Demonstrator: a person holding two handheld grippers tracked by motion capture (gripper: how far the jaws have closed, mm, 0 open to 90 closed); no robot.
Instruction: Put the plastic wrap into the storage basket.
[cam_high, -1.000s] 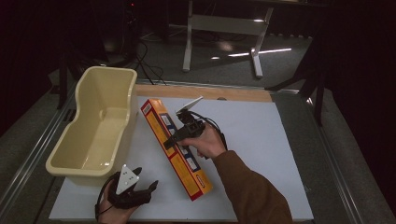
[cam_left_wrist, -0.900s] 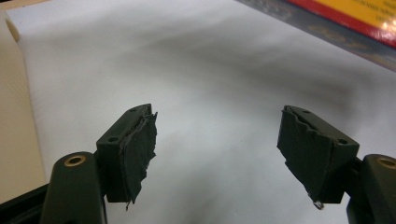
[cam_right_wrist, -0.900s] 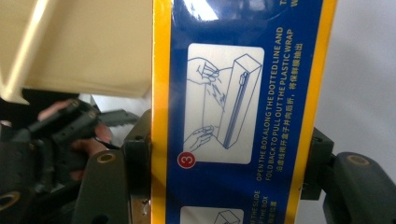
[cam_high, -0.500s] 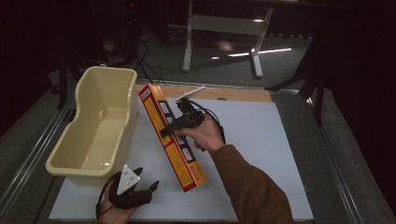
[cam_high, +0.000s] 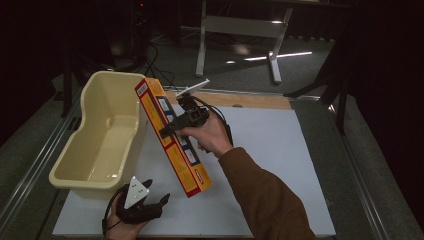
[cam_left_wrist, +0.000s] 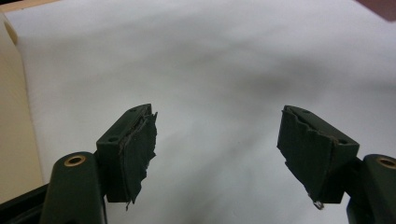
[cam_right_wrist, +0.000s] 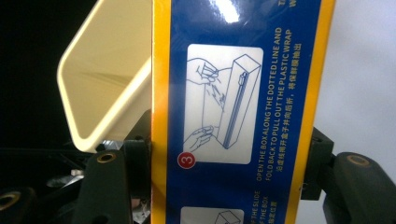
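Observation:
A long orange and blue plastic-wrap box (cam_high: 172, 137) hangs tilted in the air beside the cream tub (cam_high: 102, 137), its upper end near the tub's right rim. My right gripper (cam_high: 169, 129) is shut on the box's middle; in the right gripper view the box (cam_right_wrist: 233, 112) sits between both jaws, printed side facing the camera, with the tub (cam_right_wrist: 109, 79) behind it. My left gripper (cam_high: 155, 204) rests low at the table's front left, open, with nothing between its fingers (cam_left_wrist: 135, 149) above the white mat (cam_left_wrist: 224, 70).
The white mat (cam_high: 280, 165) covers the table, with a wooden strip (cam_high: 240, 100) at its far edge. Metal rails run along both table sides. A table frame (cam_high: 240, 30) stands on the dark floor behind.
The right gripper has lifted the box off the mat and carried it left toward the tub, tipping it more upright. The left gripper has stayed put.

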